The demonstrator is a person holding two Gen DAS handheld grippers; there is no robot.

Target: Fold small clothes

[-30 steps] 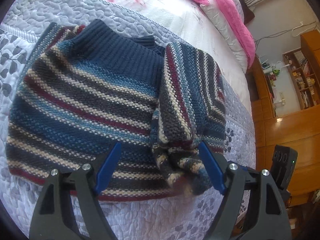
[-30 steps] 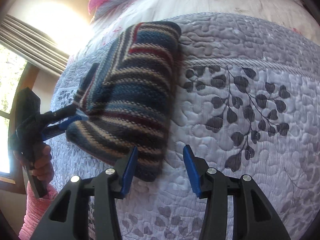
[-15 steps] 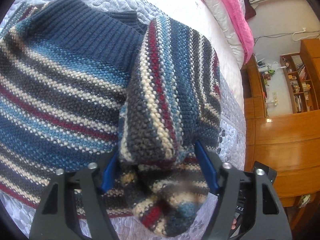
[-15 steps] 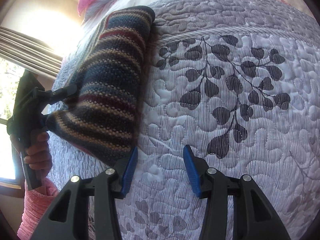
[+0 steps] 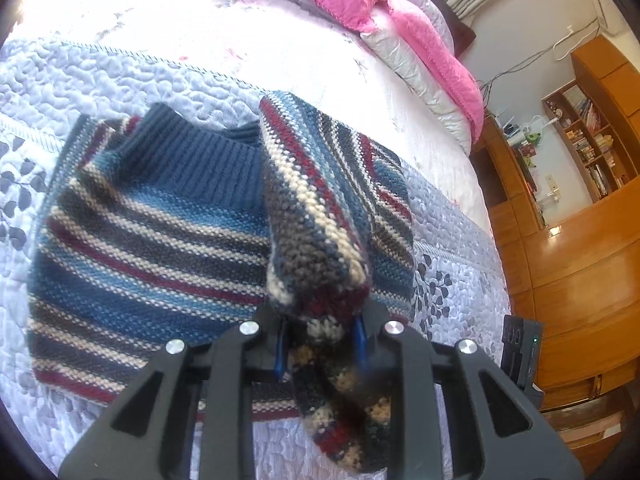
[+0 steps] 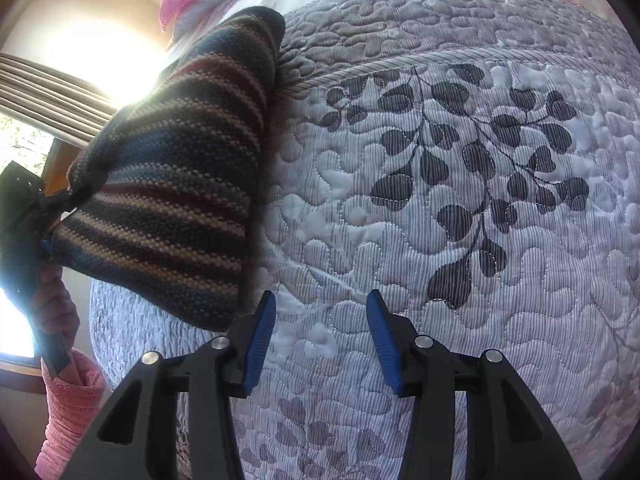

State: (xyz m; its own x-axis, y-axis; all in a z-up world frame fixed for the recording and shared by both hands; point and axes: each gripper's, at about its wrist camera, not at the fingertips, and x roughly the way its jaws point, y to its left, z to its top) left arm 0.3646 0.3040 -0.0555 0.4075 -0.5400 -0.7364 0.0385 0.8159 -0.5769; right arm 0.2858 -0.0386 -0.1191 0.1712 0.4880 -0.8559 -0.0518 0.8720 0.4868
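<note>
sweater (image 5: 152,240) lies on the bed quilt (image 6: 440,240); your left gripper (image 5: 320,344) clamps its sleeve (image 5: 320,208), right gripper (image 6: 320,320) spread empty beside it. bulky knit may slip mid-fold.

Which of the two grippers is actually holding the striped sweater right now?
The left gripper: its blue pads are clamped on the striped sweater's sleeve. The right gripper is open over bare quilt.

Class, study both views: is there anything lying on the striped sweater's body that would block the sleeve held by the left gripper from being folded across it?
Nothing visible does. The left gripper pinches the sleeve, and the sweater's body beside it lies bare on the quilt.
</note>
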